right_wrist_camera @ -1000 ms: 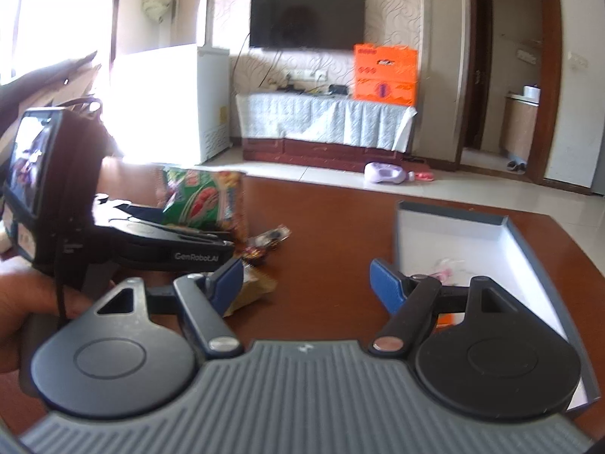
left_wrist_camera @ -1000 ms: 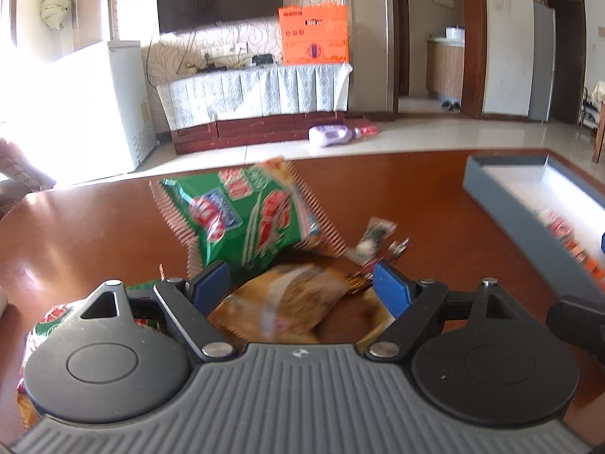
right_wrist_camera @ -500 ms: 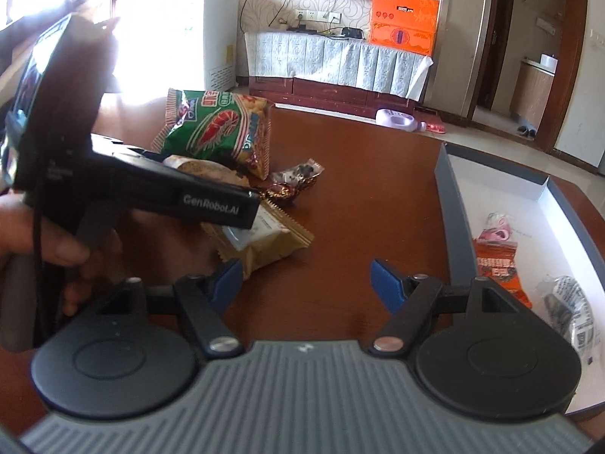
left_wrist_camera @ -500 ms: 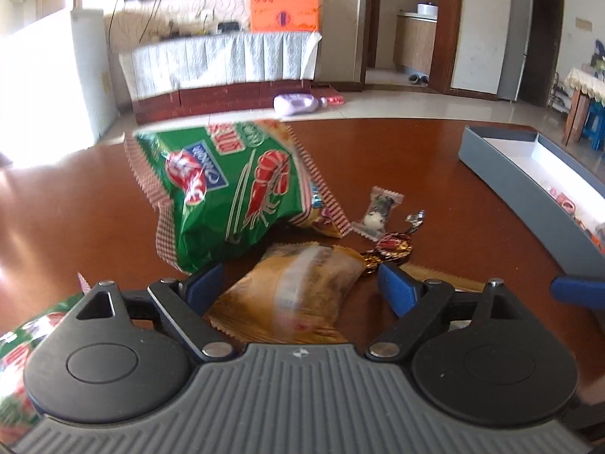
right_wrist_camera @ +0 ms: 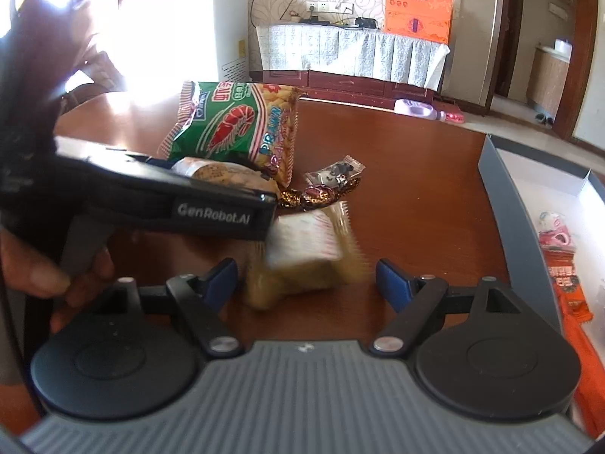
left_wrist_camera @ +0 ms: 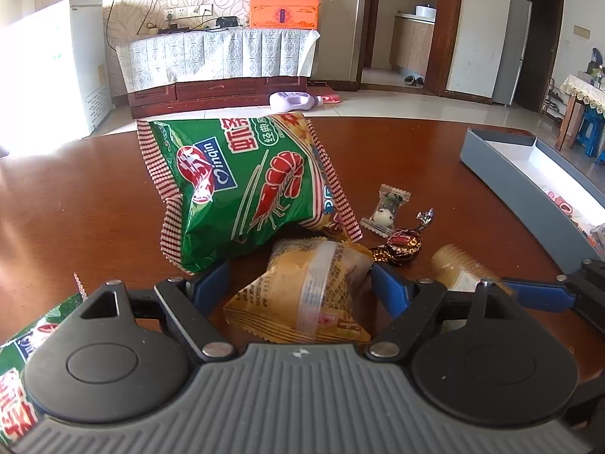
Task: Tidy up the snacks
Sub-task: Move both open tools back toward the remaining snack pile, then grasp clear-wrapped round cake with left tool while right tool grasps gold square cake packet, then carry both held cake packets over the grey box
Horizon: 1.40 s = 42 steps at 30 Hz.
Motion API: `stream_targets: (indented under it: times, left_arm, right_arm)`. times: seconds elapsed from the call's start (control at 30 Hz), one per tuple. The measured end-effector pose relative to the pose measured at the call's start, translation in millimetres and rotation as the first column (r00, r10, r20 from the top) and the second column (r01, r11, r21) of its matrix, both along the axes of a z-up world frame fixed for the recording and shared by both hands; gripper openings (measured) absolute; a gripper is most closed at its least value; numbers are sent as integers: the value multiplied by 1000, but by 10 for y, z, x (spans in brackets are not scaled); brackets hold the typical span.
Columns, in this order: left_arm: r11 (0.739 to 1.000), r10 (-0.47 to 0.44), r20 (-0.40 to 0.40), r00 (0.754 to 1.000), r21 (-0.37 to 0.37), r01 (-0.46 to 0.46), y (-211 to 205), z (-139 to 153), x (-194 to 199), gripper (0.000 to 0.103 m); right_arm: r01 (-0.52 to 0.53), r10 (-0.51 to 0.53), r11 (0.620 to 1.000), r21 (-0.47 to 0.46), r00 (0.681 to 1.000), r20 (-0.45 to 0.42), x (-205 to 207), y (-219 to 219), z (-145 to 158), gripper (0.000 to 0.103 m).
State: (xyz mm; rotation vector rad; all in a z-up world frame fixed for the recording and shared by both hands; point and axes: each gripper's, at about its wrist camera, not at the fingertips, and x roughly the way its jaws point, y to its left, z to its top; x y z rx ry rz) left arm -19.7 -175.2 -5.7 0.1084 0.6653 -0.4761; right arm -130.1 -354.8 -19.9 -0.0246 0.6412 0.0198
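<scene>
Both grippers look alike: ribbed grey housing, two black round discs, black linkages with silver screws, blue fingers (left_wrist_camera: 389, 289). The left gripper (right_wrist_camera: 223, 212) carries white "GenRobot.AI" lettering.

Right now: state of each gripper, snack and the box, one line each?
left gripper: jaws closing, astride tan pastry pack, pads not pressing
right gripper: jaws opening, blurred tan snack pack between, not gripped
green prawn cracker bag: sealed, propped on pastry pack
grey box: open, snacks inside
</scene>
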Motion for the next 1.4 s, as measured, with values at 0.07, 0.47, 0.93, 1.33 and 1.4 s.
stream_targets:
  times: [0.07,0.47,0.93,1.33,1.4]
  left_arm:
    - [1000,-3,0,1000,-1,3,-5,0,5,85]
    - [997,-74,25,997,-8,74,-139,-16,-105,55]
    - [1000,8,22,1000,23,-9,-199,-17,-341,53]
    - [997,59,4,998,55,-59,-230,38,-681,52]
    - [996,68,1,998,65,-68,-222,41,-748,52]
  right_arm:
    - [10,-10,1000,10,1000,0,47,-33,-2,82]
    - [13,-13,1000,23,1000,12,68,-130,14,56]
    - [-7,7,1000,-4,1000,11,-191,-176,103,53]
    - [-32,31,999,4,999,28,-455,-285,230,53]
    - [-40,40,999,4,999,31,-501,-279,242,53]
